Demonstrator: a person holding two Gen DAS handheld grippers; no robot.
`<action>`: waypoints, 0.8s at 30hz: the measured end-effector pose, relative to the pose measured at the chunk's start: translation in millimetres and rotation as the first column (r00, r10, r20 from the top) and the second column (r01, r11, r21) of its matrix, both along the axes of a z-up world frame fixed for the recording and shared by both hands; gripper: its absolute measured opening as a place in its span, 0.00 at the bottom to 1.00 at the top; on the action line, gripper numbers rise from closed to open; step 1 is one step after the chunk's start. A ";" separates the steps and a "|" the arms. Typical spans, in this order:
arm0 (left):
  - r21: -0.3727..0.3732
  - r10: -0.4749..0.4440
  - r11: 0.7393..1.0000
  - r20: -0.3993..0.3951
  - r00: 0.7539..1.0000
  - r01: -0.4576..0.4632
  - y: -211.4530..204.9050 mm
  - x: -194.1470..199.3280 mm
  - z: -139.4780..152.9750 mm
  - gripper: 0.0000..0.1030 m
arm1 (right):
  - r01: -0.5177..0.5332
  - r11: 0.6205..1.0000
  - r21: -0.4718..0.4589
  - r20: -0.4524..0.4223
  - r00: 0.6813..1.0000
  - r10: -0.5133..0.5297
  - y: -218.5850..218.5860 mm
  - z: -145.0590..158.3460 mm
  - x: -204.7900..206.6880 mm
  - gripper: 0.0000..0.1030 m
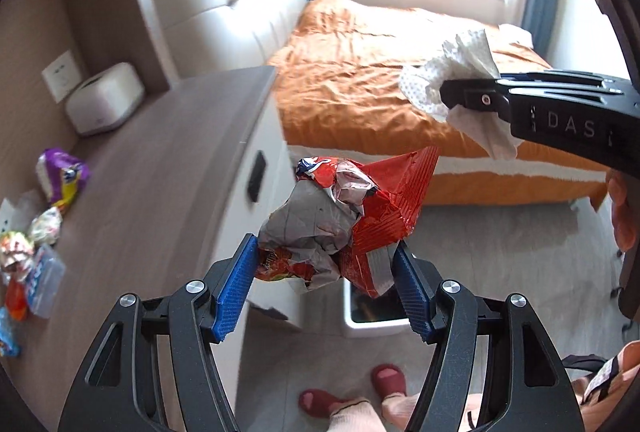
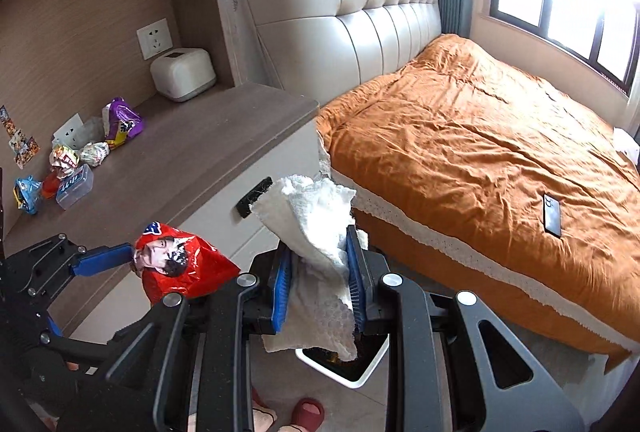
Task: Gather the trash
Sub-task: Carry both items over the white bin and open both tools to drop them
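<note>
My left gripper (image 1: pixel 326 260) is shut on a crumpled red and silver snack bag (image 1: pixel 344 216), held in the air above a white trash bin (image 1: pixel 370 326) on the floor. The same bag (image 2: pixel 180 266) shows in the right wrist view at lower left. My right gripper (image 2: pixel 318 264) is shut on a crumpled white paper towel (image 2: pixel 316 220), above the bin (image 2: pixel 348 372). The towel (image 1: pixel 460 72) and right gripper (image 1: pixel 450 94) show at upper right in the left wrist view. Several more wrappers (image 2: pixel 72 160) lie on the wooden countertop (image 2: pixel 188 152).
A white tissue box (image 2: pixel 182 72) stands at the counter's back. A bed with an orange cover (image 2: pixel 480 136) fills the right, with a black phone (image 2: pixel 552 214) on it. The person's red slippers (image 1: pixel 352 388) are on the floor below the grippers. A drawer front (image 2: pixel 256 192) faces the bin.
</note>
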State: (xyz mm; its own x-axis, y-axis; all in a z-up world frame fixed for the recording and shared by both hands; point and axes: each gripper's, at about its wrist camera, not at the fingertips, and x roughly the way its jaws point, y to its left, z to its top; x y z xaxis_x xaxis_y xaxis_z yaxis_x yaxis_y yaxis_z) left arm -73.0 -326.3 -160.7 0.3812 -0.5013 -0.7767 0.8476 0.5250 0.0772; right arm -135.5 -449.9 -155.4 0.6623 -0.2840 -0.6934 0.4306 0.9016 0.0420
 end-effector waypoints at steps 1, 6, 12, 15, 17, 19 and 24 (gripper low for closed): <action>0.005 -0.012 1.000 -0.003 1.000 0.012 -4.4 -1.9 -4.0 0.63 | 0.008 1.000 0.006 -0.002 1.000 -0.008 -2.9 -2.5 -2.7 0.26; 0.049 -0.084 0.995 -0.041 0.996 0.086 -33.5 -14.6 -36.4 0.63 | 0.046 0.999 0.029 -0.027 0.999 -0.045 -18.5 -23.4 -11.5 0.26; 0.096 -0.140 0.984 -0.107 0.984 0.150 -59.3 -16.6 -89.4 0.63 | 0.087 0.993 0.076 -0.088 0.993 -0.081 -37.2 -72.2 -8.1 0.26; 0.124 -0.162 0.976 -0.141 0.977 0.179 -70.3 -14.1 -126.0 0.63 | 0.103 0.989 0.104 -0.121 0.989 -0.090 -44.7 -104.9 -2.2 0.26; 0.135 -0.172 0.972 -0.157 0.973 0.193 -77.0 -10.3 -149.2 0.63 | 0.109 0.986 0.124 -0.146 0.985 -0.090 -50.3 -133.4 2.9 0.26; 0.147 -0.178 0.968 -0.171 0.969 0.204 -83.9 -6.0 -178.7 0.63 | 0.112 0.984 0.136 -0.164 0.982 -0.089 -54.4 -157.8 6.9 0.26; 0.167 -0.184 0.960 -0.218 0.958 0.222 -100.0 7.0 -252.1 0.65 | 0.111 0.981 0.158 -0.211 0.975 -0.076 -68.8 -230.4 20.4 0.27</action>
State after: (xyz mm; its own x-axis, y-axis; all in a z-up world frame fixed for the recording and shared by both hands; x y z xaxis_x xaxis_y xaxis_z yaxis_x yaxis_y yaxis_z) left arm -66.0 -426.4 -412.8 0.1149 -0.3892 -0.9140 0.9429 0.3323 -0.0229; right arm -115.0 -518.7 -385.8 0.4791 -0.2062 -0.8532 0.5276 0.8445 0.0921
